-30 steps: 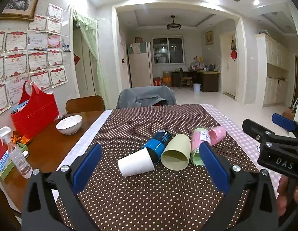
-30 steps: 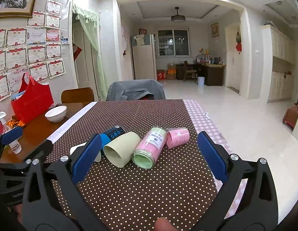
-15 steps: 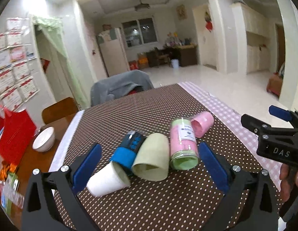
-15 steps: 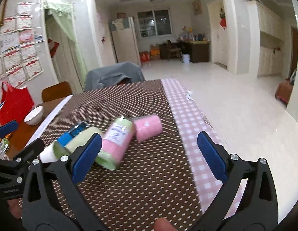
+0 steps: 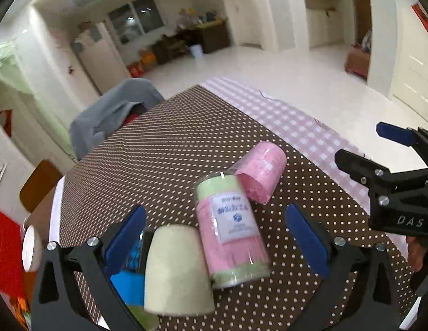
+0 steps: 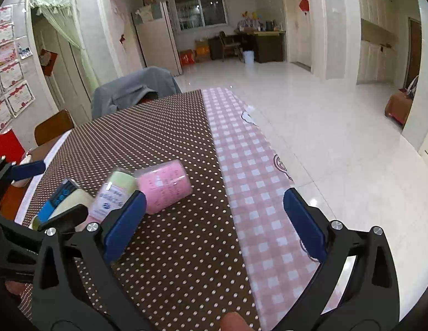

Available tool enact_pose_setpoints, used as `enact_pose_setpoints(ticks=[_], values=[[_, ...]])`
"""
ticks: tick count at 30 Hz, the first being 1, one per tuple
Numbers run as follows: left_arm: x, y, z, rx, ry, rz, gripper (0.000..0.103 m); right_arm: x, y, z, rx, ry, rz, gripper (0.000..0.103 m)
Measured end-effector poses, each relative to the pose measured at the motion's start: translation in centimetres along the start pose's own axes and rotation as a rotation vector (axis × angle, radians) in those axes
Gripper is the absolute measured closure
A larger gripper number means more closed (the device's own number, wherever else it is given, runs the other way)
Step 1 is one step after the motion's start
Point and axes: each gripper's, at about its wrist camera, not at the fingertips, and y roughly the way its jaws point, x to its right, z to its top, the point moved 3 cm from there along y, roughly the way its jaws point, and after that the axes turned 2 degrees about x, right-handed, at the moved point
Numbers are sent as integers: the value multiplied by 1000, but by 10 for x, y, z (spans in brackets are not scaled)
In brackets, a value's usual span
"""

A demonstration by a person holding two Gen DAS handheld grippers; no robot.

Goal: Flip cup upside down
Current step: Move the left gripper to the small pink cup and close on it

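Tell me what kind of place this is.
Most likely a home's open dining and living area. A dining table under a brown polka-dot cloth has a chair draped in grey pushed up to it, a refrigerator stands behind, and framed certificates cover the wall.

We see a cream cup (image 5: 176, 271) on its side on the dotted cloth (image 5: 164, 149); it lies touching the pink-and-green canister (image 5: 230, 231).

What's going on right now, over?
Left gripper open, right gripper open, both empty. Cream cup on its side between left fingers, ungripped. Pink-green jar touching it.
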Motion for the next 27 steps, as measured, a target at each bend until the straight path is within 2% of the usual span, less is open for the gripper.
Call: enact_pose_setpoints(ticks=[13, 19, 27], values=[[22, 72, 37, -150, 228, -139, 4, 21, 54, -2, -130, 10, -44, 6], [41, 98, 43, -224, 346, -224, 4, 40, 61, -4, -146, 51, -70, 6], [54, 119, 46, -293, 387, -302, 4, 73, 61, -4, -143, 123, -133, 6]])
